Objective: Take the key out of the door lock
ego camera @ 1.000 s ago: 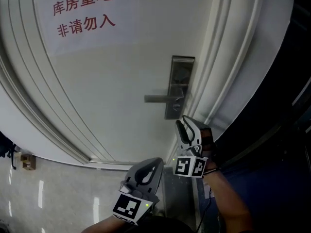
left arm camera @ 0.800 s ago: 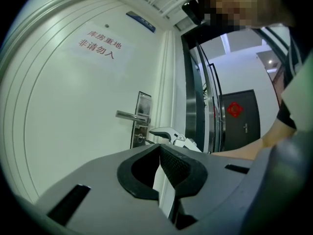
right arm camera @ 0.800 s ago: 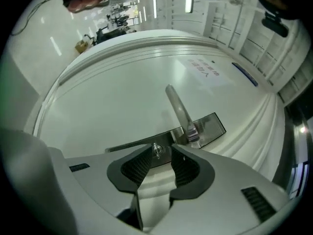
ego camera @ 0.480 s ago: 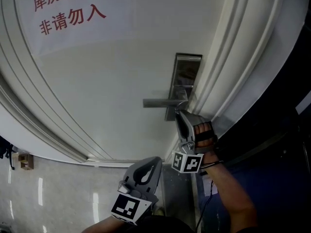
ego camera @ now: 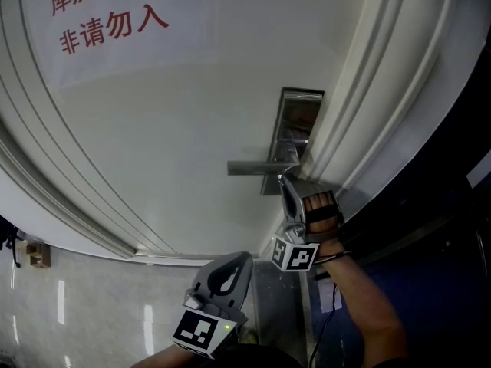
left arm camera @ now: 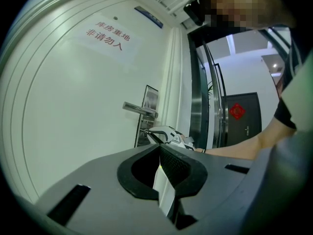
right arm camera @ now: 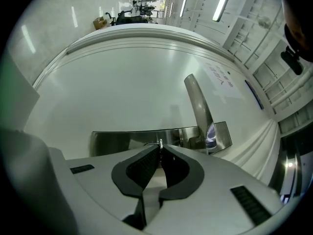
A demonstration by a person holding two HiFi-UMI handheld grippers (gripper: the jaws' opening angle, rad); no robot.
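Pinched at the very tips of the right gripper: a thin metal key, showing only as a bright sliver that pokes out past the closed fingertips. Pads pressed onto its flat sides, with no gap to either side of it. Directly ahead of those fingertips, and right up against them, the steel lock plate. Cannot tell whether the key's blade is seated in the keyhole or clear of it, since the fingers cover that spot. Beyond the fingertips and off to their right, the lever handle, jutting from the same plate. Behind plate and lever, a white door with raised mouldings. Far past the fingers on the door's upper part, a paper sign printed in red characters. Around the right gripper's body, the person's hand, with the bare forearm trailing back from it.

Well back from the lock and lower, the left gripper, with fingers pressed together and nothing between them. Straight ahead of its fingertips, at a distance, the right gripper at the plate beneath the lever. Beneath the left gripper's fingers, a glossy pale floor.
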